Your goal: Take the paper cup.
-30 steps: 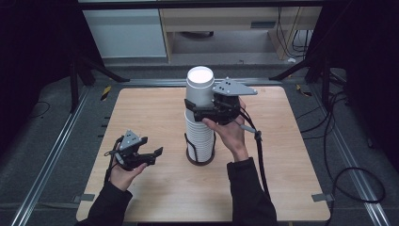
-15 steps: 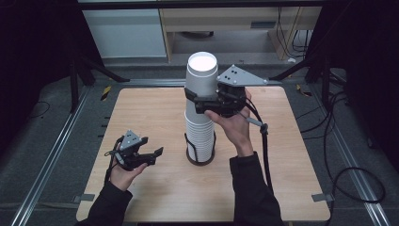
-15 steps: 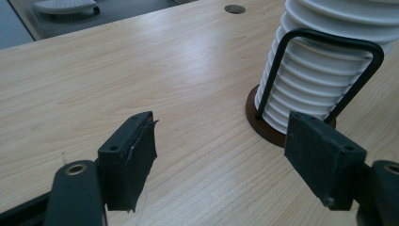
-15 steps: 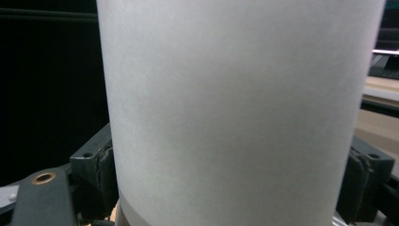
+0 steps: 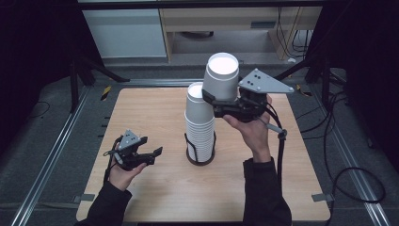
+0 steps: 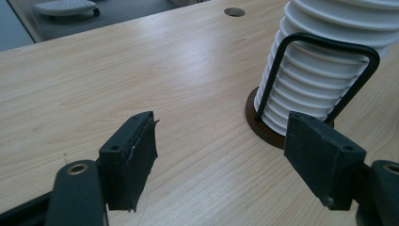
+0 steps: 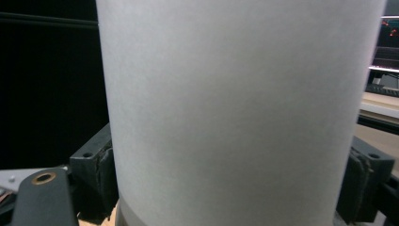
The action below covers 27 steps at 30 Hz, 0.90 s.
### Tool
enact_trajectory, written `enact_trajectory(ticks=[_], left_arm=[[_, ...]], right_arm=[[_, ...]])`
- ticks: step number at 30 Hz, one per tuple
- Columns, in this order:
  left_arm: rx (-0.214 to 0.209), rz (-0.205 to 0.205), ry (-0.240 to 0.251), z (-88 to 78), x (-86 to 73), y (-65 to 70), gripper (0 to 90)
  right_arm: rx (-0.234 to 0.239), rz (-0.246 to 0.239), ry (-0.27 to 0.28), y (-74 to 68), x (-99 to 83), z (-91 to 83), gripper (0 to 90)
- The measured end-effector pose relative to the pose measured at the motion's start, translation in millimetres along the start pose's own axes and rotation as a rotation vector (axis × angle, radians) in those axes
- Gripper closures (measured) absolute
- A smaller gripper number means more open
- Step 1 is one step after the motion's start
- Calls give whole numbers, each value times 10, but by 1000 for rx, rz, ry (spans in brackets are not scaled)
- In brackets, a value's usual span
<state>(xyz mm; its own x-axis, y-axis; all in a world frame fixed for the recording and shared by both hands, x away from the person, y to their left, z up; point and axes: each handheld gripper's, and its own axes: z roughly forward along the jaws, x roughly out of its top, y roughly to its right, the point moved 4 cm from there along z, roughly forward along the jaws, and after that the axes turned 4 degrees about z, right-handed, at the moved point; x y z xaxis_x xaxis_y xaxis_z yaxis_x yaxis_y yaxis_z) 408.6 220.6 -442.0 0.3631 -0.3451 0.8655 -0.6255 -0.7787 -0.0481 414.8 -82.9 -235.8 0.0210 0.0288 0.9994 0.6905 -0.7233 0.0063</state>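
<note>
A person stands at a wooden worktop [image 5: 155,108] with a hand tool in each hand. The right tool [image 5: 221,101] is raised above the middle of the worktop and is closed around 1 white paper cup [image 5: 221,75], held upside down with its base facing up. The cup hangs just right of, and slightly higher than, the top of a tall stack of upturned white cups [image 5: 200,125]. That stack stands in a dark round holder [image 5: 201,157] with a black wire loop [image 6: 324,70] rising around its lower part.

The left tool [image 5: 149,155] rests low at the near left, its jaws spread wide and holding nothing, aimed toward the stack's base.

The lifted cup appears clear of the stack, though its lower rim is hidden behind the tool, so that is uncertain. Risks from here: a thin paper cup could crush or dent if squeezed harder, or slip out if the grip eases. A sideways swing to the left could knock the tall stack, which the wire loop braces only low down, and tip it. The cup below might also cling and lift with it.
</note>
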Motion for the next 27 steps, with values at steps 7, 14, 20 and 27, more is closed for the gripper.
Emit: enact_trajectory(ticks=[7, 14, 20, 27], left_arm=[[-6, 1, -2, -4, -1, 7, 251], [-10, 6, -2, -20, -3, 10, 250], [-20, 8, 3, -31, 4, 24, 248], [-33, 16, -3, -41, -8, 29, 245]], right_arm=[[-19, 11, -24, 137, -180, -273, 145], [-9, 30, -64, 181, -503, -488, 145], [19, 46, -117, 139, -845, -601, 144], [107, 42, -226, 19, -1272, -570, 142]])
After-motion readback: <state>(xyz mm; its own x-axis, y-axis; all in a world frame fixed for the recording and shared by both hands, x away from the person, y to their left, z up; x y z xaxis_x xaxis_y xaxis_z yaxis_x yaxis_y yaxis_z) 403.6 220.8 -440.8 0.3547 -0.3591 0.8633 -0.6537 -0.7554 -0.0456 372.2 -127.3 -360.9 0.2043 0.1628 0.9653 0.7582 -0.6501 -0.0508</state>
